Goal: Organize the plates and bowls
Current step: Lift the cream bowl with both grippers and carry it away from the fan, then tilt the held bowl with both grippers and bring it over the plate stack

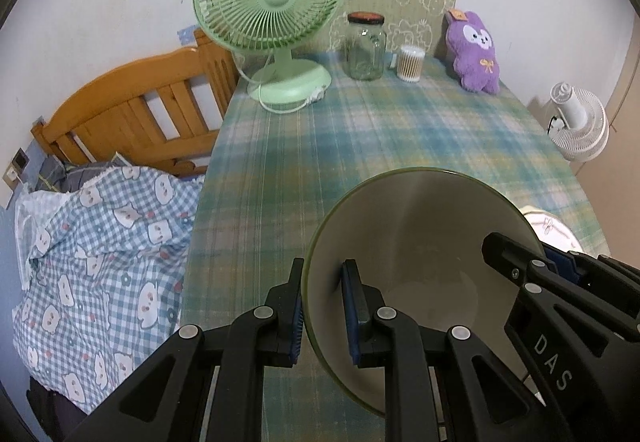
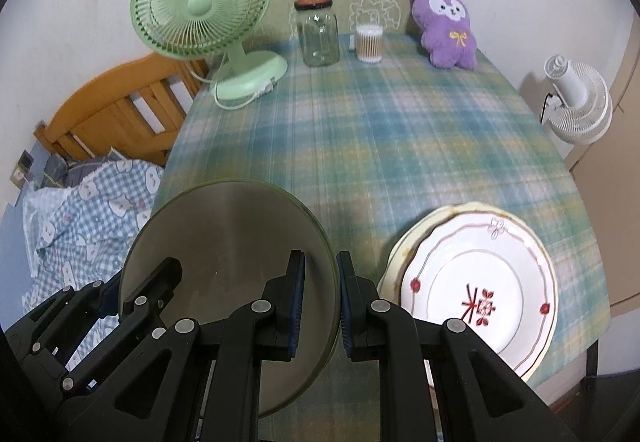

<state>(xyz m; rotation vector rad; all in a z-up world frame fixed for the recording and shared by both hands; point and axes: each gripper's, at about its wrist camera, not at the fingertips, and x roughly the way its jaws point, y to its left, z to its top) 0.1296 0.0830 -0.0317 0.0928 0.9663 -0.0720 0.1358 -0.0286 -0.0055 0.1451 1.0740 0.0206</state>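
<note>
- Both grippers straddle the rim of one olive-edged bowl (image 1: 420,254): the left gripper (image 1: 324,306) has one pad outside the wall and one inside, at the bowl's left edge
- Its jaws stand narrowly parted around the rim; whether the pads actually press the wall I cannot tell, since a sliver of gap shows on each side
- On the opposite edge the right gripper (image 2: 320,302) does the same, one finger inside and one outside, with a similar narrow opening
- That bowl sits at the near end of the table (image 2: 360,122), just beside the stacked plates (image 2: 476,282) on its right; it looks tilted toward the cameras, so it may be lifted, but its foot is hidden
- Glazed ceramic by the look of it: stiff, fairly heavy, slick and breakable, so I would judge the rim grip on two opposite sides as the sensible hold, closed firmly before moving
- Hidden: the bowl's underside and near edge behind the fingers, and how many plates lie in the stack; only two rims are visible
</note>
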